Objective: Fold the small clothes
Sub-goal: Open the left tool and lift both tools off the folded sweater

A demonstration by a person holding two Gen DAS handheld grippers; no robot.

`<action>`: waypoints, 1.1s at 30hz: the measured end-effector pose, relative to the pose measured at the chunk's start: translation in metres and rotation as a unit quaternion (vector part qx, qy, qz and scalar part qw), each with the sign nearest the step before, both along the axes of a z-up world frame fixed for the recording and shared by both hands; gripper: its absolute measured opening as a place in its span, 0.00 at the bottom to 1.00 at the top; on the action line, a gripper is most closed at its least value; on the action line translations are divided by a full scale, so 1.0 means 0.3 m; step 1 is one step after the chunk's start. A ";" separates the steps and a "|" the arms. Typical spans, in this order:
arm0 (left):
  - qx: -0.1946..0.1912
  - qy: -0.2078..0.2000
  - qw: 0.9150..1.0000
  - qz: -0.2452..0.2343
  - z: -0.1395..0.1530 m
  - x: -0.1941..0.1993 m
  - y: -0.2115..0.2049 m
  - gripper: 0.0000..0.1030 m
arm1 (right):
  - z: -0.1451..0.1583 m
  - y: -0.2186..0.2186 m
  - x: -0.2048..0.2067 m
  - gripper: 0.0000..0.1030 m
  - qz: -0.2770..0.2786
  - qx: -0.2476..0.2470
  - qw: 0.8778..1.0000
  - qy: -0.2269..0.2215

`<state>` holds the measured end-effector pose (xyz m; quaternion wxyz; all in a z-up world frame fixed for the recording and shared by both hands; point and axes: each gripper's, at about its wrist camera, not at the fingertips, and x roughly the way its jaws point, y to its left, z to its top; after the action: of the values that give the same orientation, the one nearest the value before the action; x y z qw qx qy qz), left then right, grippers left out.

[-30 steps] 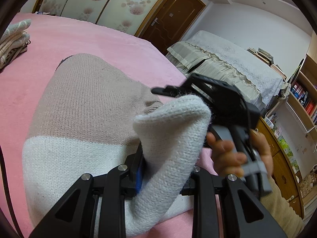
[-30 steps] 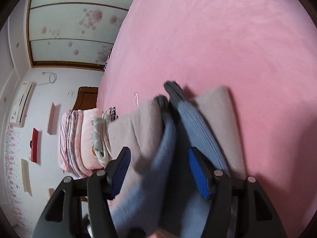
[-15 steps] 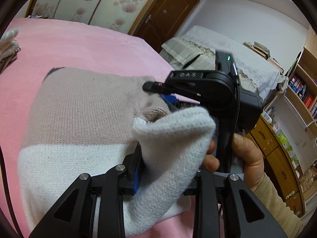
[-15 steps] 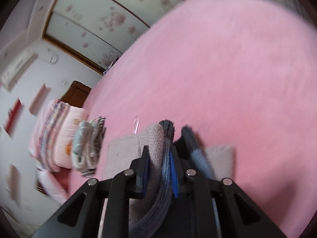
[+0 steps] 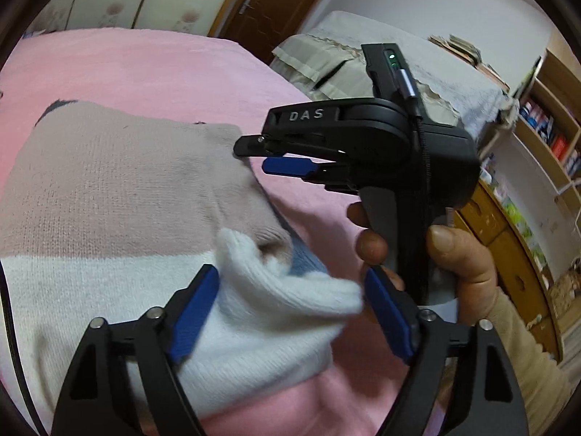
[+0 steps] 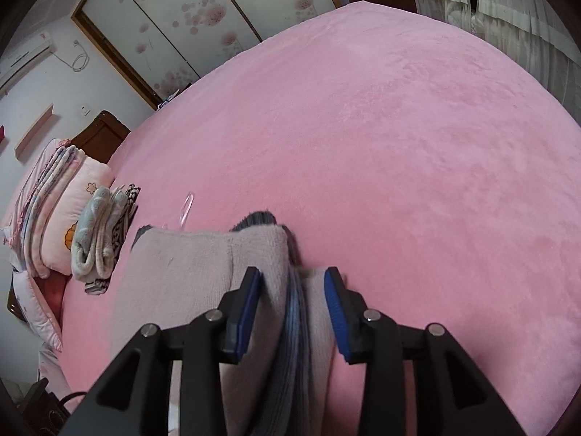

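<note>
Surface: bed (image 6: 417, 116) with pink plush cover, in a bedroom with floral sliding wardrobe doors (image 6: 203, 11), a brown door (image 5: 268, 3) and a bookshelf (image 5: 544, 130).

Garment: one knit sweater (image 5: 109, 189), taupe and white, lying on the bed.

Left tool (image 5: 290, 309): wide apart, white cuff lying between its pads.

Right tool (image 6: 292, 312): parted, folded sleeve between the pads; contact apparently loose.

Other items: one stack of folded clothes (image 6: 98, 232); one pile of folded quilts (image 6: 54, 196).
</note>
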<state>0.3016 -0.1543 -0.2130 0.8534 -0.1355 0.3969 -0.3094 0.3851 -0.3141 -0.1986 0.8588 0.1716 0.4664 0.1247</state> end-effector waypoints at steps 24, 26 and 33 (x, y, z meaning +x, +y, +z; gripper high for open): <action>0.059 0.124 0.982 0.131 -0.117 -0.077 0.566 0.90 | 0.076 0.254 -0.524 0.16 0.093 -0.203 0.971 -0.083; 0.063 0.141 0.980 0.127 -0.146 -0.050 0.556 0.90 | 0.070 0.193 -0.535 0.13 0.064 -0.164 0.982 -0.069; 0.091 0.142 0.981 0.099 -0.160 -0.086 0.508 0.84 | -0.019 0.103 -0.643 0.12 -0.002 -0.102 0.994 -0.036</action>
<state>0.2757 -0.0020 -0.2610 0.8234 -0.1388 0.5253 -0.1638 0.1922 -0.2831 -0.2044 0.8884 0.0788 0.4450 0.0811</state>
